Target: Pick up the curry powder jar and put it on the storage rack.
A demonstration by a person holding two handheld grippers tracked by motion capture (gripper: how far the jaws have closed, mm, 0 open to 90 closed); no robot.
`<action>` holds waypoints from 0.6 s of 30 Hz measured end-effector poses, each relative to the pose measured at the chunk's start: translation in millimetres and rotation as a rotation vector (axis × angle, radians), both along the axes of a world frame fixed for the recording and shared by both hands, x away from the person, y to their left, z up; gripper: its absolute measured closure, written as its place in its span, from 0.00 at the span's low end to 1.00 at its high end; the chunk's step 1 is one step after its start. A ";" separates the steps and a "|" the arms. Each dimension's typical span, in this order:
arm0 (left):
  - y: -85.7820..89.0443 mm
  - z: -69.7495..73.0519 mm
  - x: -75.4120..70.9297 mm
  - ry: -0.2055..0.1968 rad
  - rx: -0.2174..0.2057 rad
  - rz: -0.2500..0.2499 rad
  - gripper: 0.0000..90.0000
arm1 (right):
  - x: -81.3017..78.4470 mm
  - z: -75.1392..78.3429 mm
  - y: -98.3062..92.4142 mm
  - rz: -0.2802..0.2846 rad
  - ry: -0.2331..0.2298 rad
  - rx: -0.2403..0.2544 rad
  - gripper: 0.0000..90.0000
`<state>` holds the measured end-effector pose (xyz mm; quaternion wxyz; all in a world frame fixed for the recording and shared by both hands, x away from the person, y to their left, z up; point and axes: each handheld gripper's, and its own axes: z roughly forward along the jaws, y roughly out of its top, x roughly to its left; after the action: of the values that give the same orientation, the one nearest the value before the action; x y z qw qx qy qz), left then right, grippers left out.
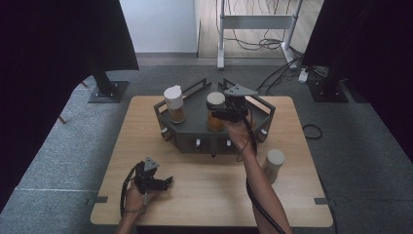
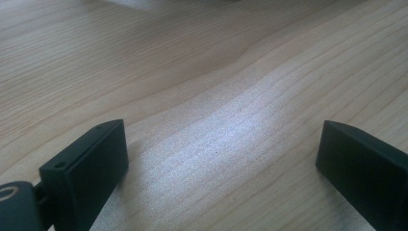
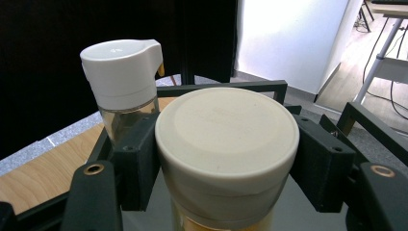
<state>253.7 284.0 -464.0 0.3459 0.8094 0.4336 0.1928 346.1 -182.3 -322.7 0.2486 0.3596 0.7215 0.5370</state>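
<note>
In the lower left of the high view, the left gripper (image 1: 168,181) is resting low over the bare wooden desk (image 1: 204,195), its fingers (image 2: 91,163) spread wide apart and holding nothing; the left gripper view is showing only wood grain between them.

Further up, at the centre of the high view, the right gripper (image 1: 217,114) is clamping a jar (image 1: 215,112) by its lid, with its fingers (image 3: 139,163) pressing on both sides of the lid in the right gripper view. The jar is sitting in the dark grey angular rack (image 1: 190,134) at the far middle of the desk.

To do this step well, the grip should probably be staying level and square on the lid, and any lift should be going straight up so the jar clears the rack's rails.

The jar is looking like clear glass with amber contents, capped by a broad, round, cream lid (image 3: 226,134).

To its left in the rack, a dispenser bottle (image 1: 175,105) with a white spouted cap is standing upright. At the right of the desk, a third cream-lidded jar (image 1: 273,165) is standing outside the rack.
</note>
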 end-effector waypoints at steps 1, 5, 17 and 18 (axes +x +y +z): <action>0.0 0.0 0.0 0.000 0.000 0.000 0.04 | -0.1 -0.5 -0.1 0.000 -0.002 0.000 0.36; 0.0 0.0 0.0 0.000 0.000 0.000 0.04 | -0.2 -2.8 -0.4 0.001 -0.008 0.004 0.36; 0.0 0.0 0.0 0.000 0.000 0.000 0.04 | -3.7 0.2 4.2 -0.010 -0.034 -0.020 0.22; 0.0 0.0 0.0 0.000 0.000 0.000 0.04 | -3.6 0.9 4.3 -0.012 -0.033 -0.024 0.21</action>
<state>253.7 284.0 -464.0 0.3459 0.8095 0.4336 0.1928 342.4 -177.9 -321.9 0.2678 0.3520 0.7215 0.5328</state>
